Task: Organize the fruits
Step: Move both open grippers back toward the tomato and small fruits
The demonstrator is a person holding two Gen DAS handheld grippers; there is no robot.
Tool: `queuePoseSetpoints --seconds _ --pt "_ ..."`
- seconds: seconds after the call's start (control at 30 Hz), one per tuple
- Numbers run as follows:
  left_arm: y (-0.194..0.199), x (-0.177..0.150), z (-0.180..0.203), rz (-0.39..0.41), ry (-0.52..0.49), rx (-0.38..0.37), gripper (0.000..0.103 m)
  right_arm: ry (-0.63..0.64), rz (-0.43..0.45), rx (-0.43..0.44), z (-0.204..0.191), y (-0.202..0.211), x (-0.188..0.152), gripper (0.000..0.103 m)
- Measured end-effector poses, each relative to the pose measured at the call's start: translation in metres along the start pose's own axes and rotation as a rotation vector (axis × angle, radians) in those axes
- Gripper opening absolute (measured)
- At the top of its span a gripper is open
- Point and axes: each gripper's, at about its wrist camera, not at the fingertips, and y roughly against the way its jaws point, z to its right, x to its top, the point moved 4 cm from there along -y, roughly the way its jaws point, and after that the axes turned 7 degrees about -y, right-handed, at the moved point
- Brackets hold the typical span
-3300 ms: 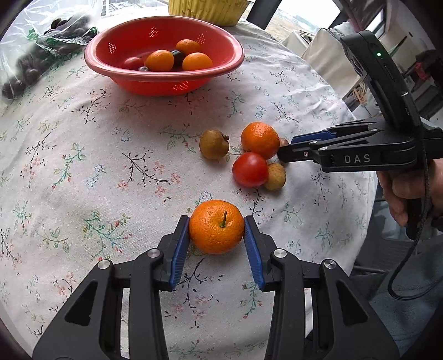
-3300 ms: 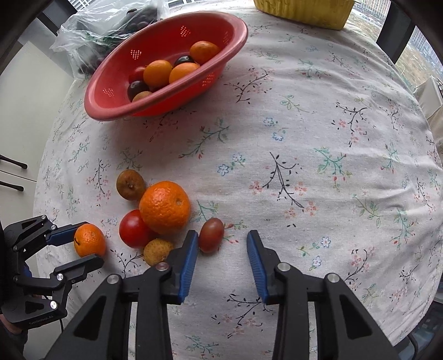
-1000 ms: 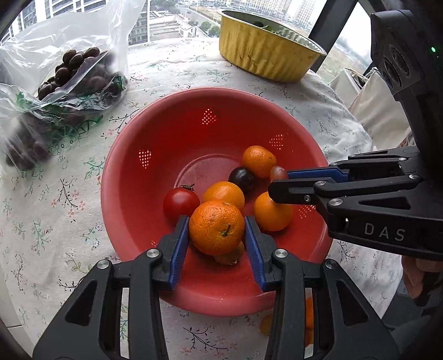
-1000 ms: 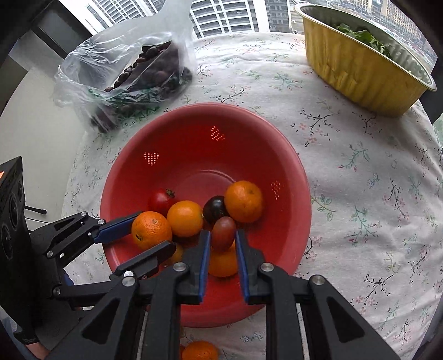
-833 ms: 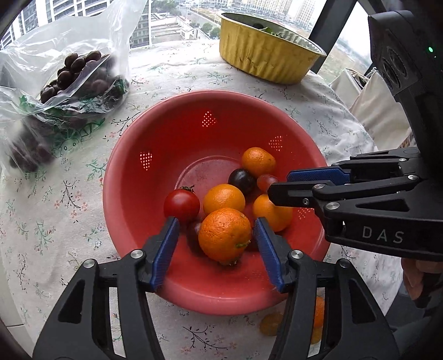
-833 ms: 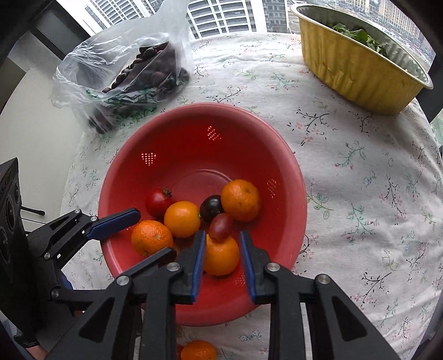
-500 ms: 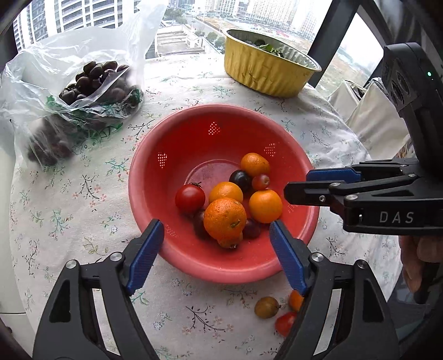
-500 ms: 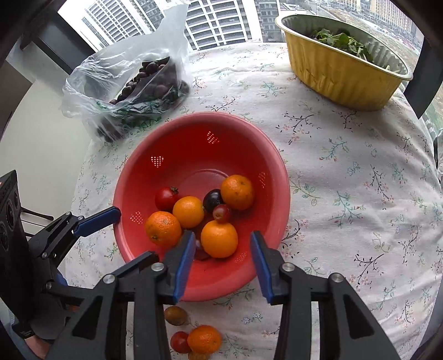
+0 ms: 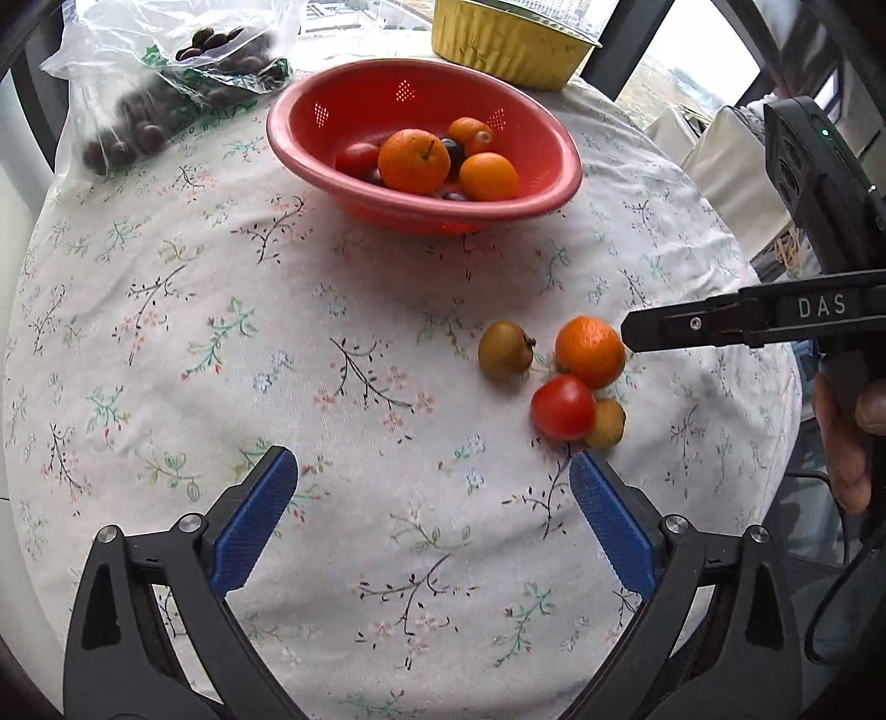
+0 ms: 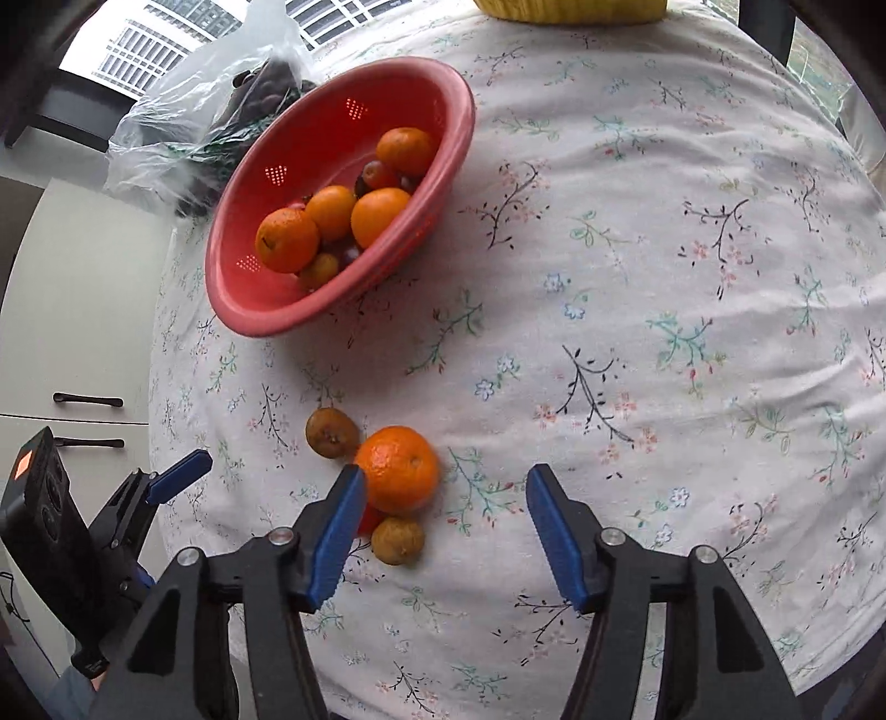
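Observation:
A red colander bowl (image 9: pixel 531 207) (image 10: pixel 243 310) holds several oranges, tomatoes and dark plums. On the flowered tablecloth lie a loose orange (image 9: pixel 590 351) (image 10: pixel 396 468), a red tomato (image 9: pixel 563 407), a brown fruit (image 9: pixel 504 350) (image 10: pixel 331 432) and a small yellow-brown fruit (image 9: pixel 607 423) (image 10: pixel 397 540). My left gripper (image 9: pixel 432 515) is open and empty, low over the cloth in front of the loose fruit. My right gripper (image 10: pixel 446 526) is open and empty, its left finger beside the loose orange.
A clear plastic bag of dark fruit (image 9: pixel 166 105) (image 10: pixel 221 111) lies at the back left. A yellow foil tray (image 9: pixel 509 39) stands behind the bowl. The round table's edge (image 9: pixel 775 387) drops off close to the loose fruit.
Both grippers let go of their fruit, the orange and the small tomato, in the bowl, opened wide and drew back from above the bowl to the loose fruit near the table's front.

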Motion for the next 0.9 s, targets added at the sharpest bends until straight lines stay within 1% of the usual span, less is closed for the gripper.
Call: queuePoseSetpoints --seconds 0.1,0.17,0.3,0.4,0.5,0.6,0.67,0.7,0.8,0.9 --pt "0.002 -0.016 0.009 -0.008 -0.017 -0.007 0.1 -0.039 -0.018 0.023 -0.002 -0.009 -0.005 0.063" --pt "0.005 -0.021 0.014 -0.004 -0.033 -0.007 0.1 -0.058 -0.017 0.039 -0.005 -0.012 -0.006 0.063" --pt "0.012 -0.024 0.02 0.002 -0.046 -0.005 0.1 -0.079 -0.021 0.055 -0.012 -0.021 -0.004 0.062" --pt "0.015 -0.024 0.021 0.002 -0.046 -0.003 0.1 -0.084 -0.028 0.049 -0.014 -0.027 0.0 0.06" --pt "0.016 -0.019 0.02 0.004 -0.048 -0.005 0.1 -0.084 -0.049 0.04 -0.014 -0.034 0.001 0.058" --pt "0.015 -0.015 0.022 0.006 -0.053 -0.01 0.1 -0.077 -0.039 0.045 -0.014 -0.034 0.001 0.056" --pt "0.011 -0.008 0.022 0.003 -0.059 -0.018 0.1 -0.08 -0.041 0.048 -0.013 -0.035 0.002 0.053" --pt "0.009 -0.005 0.023 0.001 -0.063 -0.022 0.1 -0.08 -0.042 0.048 -0.012 -0.035 0.002 0.049" --pt "0.0 0.003 0.03 -0.007 -0.076 -0.034 0.1 -0.079 -0.046 0.07 -0.007 -0.03 0.004 0.042" --pt "-0.009 0.012 0.033 -0.02 -0.072 -0.046 0.1 -0.062 -0.037 0.061 -0.006 -0.027 0.005 0.042"
